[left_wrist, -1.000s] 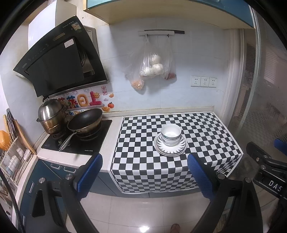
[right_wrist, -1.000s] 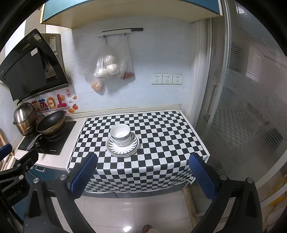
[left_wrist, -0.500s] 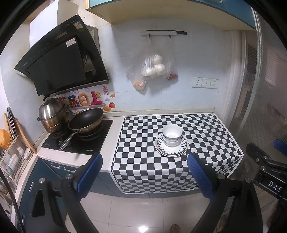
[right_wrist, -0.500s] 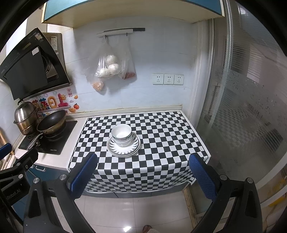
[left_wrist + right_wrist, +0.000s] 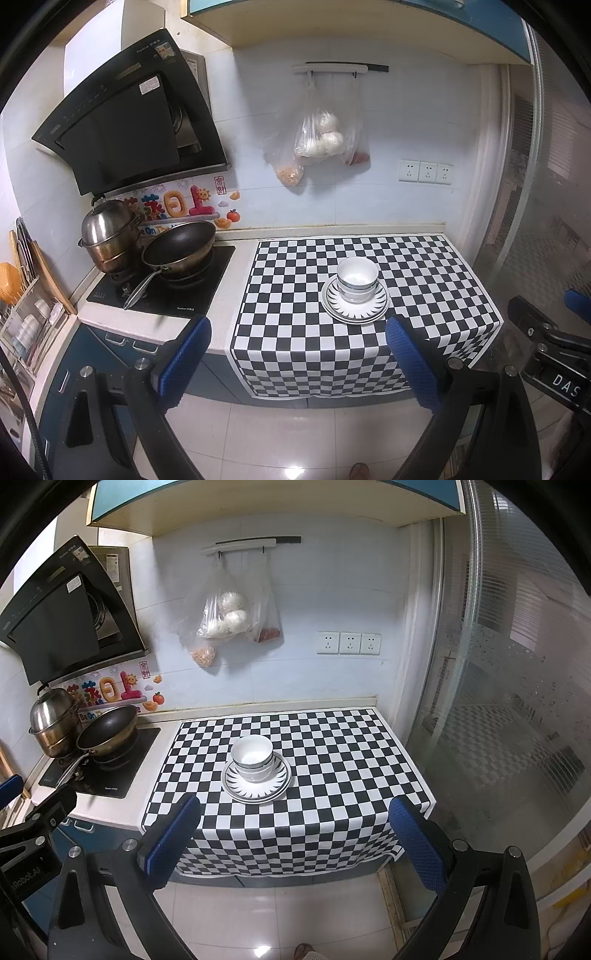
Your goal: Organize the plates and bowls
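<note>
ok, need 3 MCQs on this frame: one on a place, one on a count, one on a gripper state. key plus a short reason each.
1. Where do the stacked bowls sit?
A. on the stove
B. on the plates on the checkered cloth
C. in the dish rack

2. How many wall sockets are on the back wall?
A. one
B. three
C. five

3. What state is the left gripper in?
A. shut on a bowl
B. shut on a plate
C. open, holding nothing

Key:
1 B: the bowls stand in the middle of the plates, on the cloth.
2 B: three socket plates sit side by side.
3 C: its blue pads are wide apart with only floor and cloth between them, short of the counter; the right gripper is likewise open.
</note>
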